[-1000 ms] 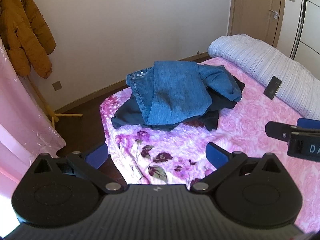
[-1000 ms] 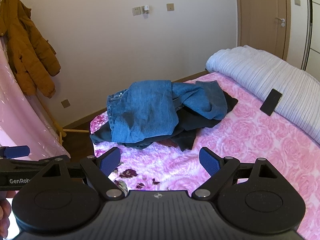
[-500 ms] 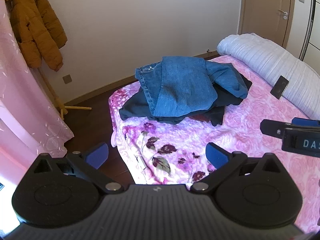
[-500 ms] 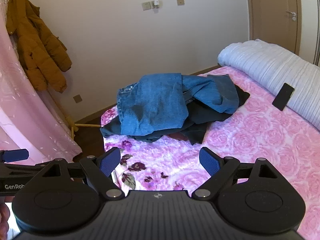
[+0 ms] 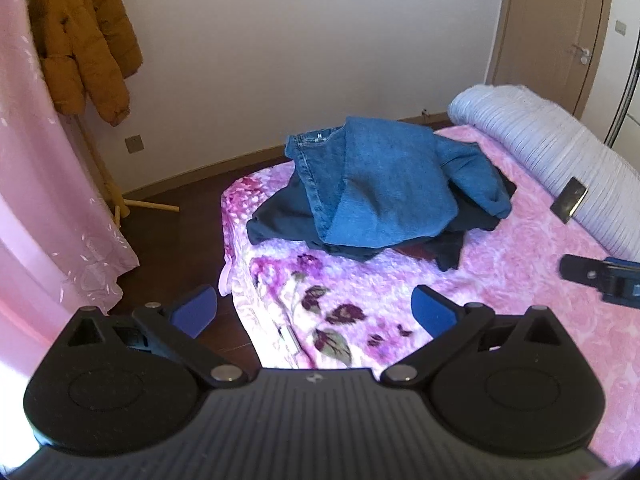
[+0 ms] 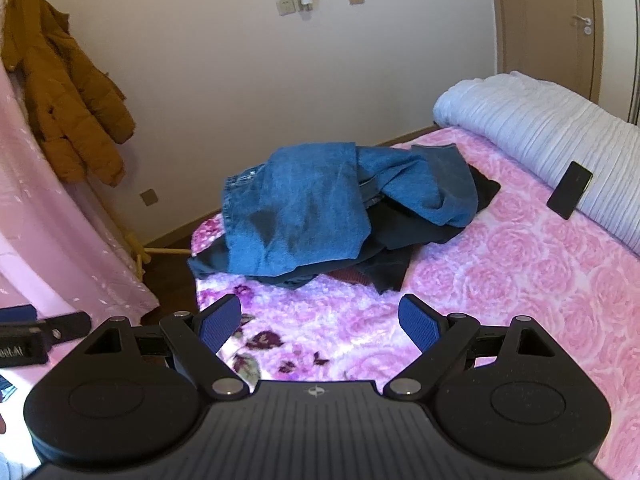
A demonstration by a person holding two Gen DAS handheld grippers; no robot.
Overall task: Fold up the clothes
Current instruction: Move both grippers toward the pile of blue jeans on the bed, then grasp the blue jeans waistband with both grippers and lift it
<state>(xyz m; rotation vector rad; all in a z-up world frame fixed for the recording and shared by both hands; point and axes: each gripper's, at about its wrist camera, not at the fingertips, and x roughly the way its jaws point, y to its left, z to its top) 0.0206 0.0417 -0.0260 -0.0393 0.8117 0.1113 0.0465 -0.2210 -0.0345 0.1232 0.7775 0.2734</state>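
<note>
Both grippers hang over the near edge of the bed [image 6: 540, 280], nothing picked up yet. The left gripper [image 5: 314, 308] has its blue pads spread wide with only bedspread and floor showing between them; the right gripper [image 6: 320, 322] is just as wide apart and just as empty.

The clothes sit in one heap toward twelve o'clock from both grippers, well apart from either. On top lie the jeans [image 6: 304, 208], crumpled, one leg flopped over toward two o'clock, the waistband [image 5: 310, 138] peeking out at the far left of the heap. Under them is a dark garment [image 5: 280, 222], its edge sticking out toward the bed's corner at about ten o'clock.

The step in hand looks like the reach-in for the first piece (the jeans, I'd say, being on top). To do it well, pinch denim only: go for the waistband, where the cloth is thick and stands clear, not the middle of the heap, where the pads could catch the dark layer too. One gripper at each end of the waistband would let the legs hang free, then lay them flat on the bare pink spread near the heap.

Mind the phone [image 6: 570, 189] leaning on the rolled quilt [image 6: 540, 132] at two o'clock.
</note>
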